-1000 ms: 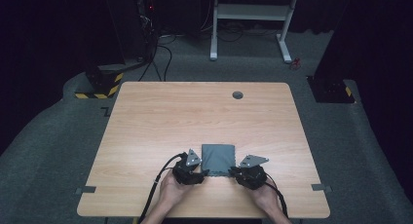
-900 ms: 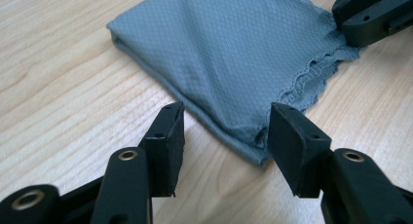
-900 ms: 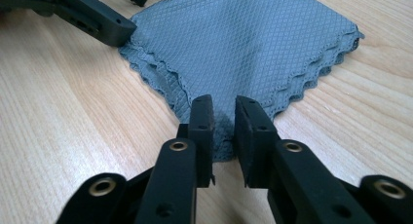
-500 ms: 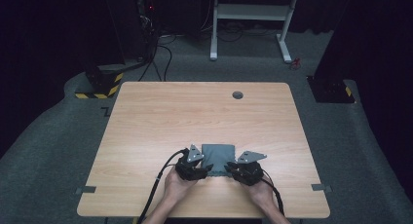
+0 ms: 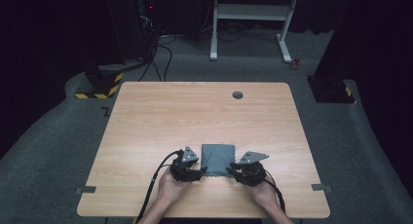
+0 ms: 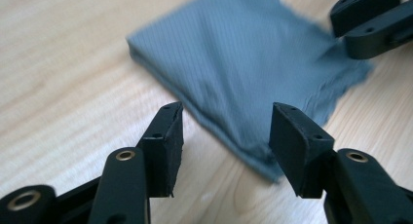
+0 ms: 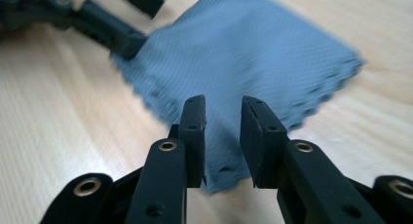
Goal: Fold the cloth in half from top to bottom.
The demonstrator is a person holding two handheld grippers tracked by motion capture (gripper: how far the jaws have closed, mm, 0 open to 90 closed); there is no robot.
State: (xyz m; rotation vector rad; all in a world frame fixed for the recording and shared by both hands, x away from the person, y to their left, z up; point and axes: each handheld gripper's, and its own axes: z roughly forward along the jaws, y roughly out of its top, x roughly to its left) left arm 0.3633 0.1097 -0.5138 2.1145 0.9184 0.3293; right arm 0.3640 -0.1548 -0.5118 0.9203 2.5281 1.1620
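The right claw (image 7: 223, 136) has just been opening: its jaws now stand a narrow gap apart over the near corner of the folded grey cloth (image 7: 253, 58), whose top layer lies between them without being pressed. The left claw (image 6: 224, 136) is held wider, its jaws straddling the opposite near corner with nothing gripped. Compared with 1 second ago, the cloth is seen as a smaller, squarer stack on the tabletop (image 5: 160, 117), so a fold is judged just completed and released.
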